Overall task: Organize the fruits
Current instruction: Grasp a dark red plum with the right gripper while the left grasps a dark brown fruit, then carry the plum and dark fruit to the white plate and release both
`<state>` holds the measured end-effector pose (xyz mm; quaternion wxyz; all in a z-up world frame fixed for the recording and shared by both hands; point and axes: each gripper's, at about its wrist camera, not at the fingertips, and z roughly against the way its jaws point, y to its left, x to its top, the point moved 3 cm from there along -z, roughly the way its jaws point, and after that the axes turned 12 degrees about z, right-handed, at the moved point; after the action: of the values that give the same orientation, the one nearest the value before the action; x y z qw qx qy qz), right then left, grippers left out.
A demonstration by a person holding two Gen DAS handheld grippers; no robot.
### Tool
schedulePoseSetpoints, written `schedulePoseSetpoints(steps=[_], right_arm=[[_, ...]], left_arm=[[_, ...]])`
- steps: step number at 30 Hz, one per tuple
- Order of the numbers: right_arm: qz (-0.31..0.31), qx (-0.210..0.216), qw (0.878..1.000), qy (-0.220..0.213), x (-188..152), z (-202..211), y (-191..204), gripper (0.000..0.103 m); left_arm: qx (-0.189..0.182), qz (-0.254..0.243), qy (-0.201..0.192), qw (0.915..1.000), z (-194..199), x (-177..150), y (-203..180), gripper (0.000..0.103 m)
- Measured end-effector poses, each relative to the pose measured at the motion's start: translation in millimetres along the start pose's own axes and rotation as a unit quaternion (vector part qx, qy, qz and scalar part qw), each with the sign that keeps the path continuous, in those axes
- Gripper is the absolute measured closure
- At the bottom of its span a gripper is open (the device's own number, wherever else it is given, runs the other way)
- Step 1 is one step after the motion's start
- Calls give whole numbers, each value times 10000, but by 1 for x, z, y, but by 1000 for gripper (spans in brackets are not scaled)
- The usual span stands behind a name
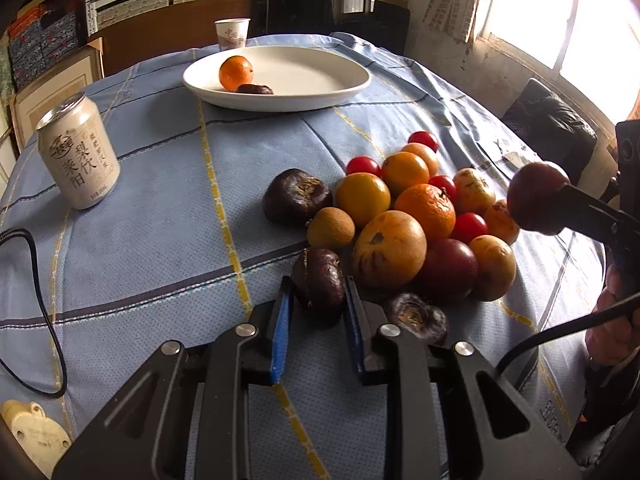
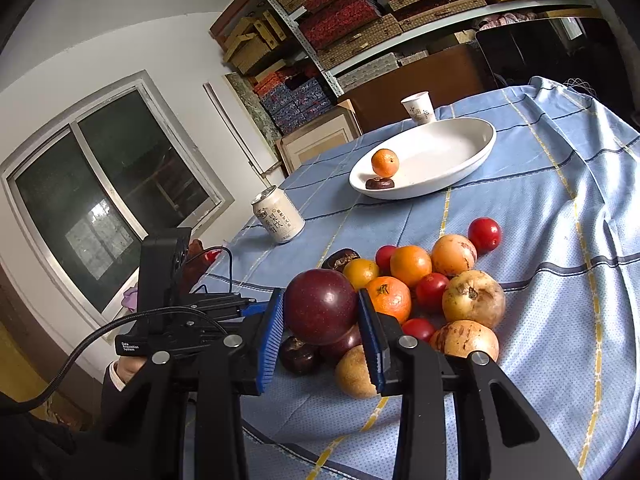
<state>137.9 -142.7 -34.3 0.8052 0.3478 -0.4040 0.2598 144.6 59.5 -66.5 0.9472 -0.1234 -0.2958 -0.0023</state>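
A pile of fruit point(image 1: 416, 216) lies on the blue checked tablecloth: oranges, yellow-brown fruits, cherry tomatoes, dark chestnut-like fruits. My left gripper point(image 1: 318, 294) has its blue pads on both sides of a dark chestnut-like fruit point(image 1: 320, 280) at the pile's near edge, resting on the cloth. My right gripper point(image 2: 320, 316) is shut on a dark red plum point(image 2: 320, 306) and holds it above the pile; it also shows in the left wrist view point(image 1: 538, 198). A white oval plate point(image 1: 320, 76) at the back holds an orange point(image 1: 236, 73) and a dark fruit point(image 1: 254, 89).
A cream drink can point(image 1: 78, 152) stands at the left of the table. A paper cup point(image 1: 232, 34) stands behind the plate. A black cable point(image 1: 40, 300) and a beige plug point(image 1: 32, 428) lie at the near left. Shelves and windows surround the table.
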Motion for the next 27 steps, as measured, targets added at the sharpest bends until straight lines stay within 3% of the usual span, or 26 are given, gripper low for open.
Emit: schedulePoseSetpoints(steps=[11, 17, 21, 24, 27], right_arm=[[4, -7, 10000, 73, 2, -1, 1, 66], [150, 95, 9996, 218, 26, -1, 1, 66], [250, 90, 9986, 450, 55, -11, -12, 66], [433, -191, 9977, 484, 77, -24, -27, 66], [373, -367, 9973, 513, 93, -42, -48, 66]], left_arm=[[-105, 331, -224, 9991, 12, 3, 13, 80], [-386, 640, -382, 9965, 26, 13, 18, 80], [-378, 641, -439, 9963, 37, 40, 13, 80], [-350, 590, -490, 9964, 41, 72, 8, 80], [-100, 557, -547, 9969, 31, 111, 4, 80]])
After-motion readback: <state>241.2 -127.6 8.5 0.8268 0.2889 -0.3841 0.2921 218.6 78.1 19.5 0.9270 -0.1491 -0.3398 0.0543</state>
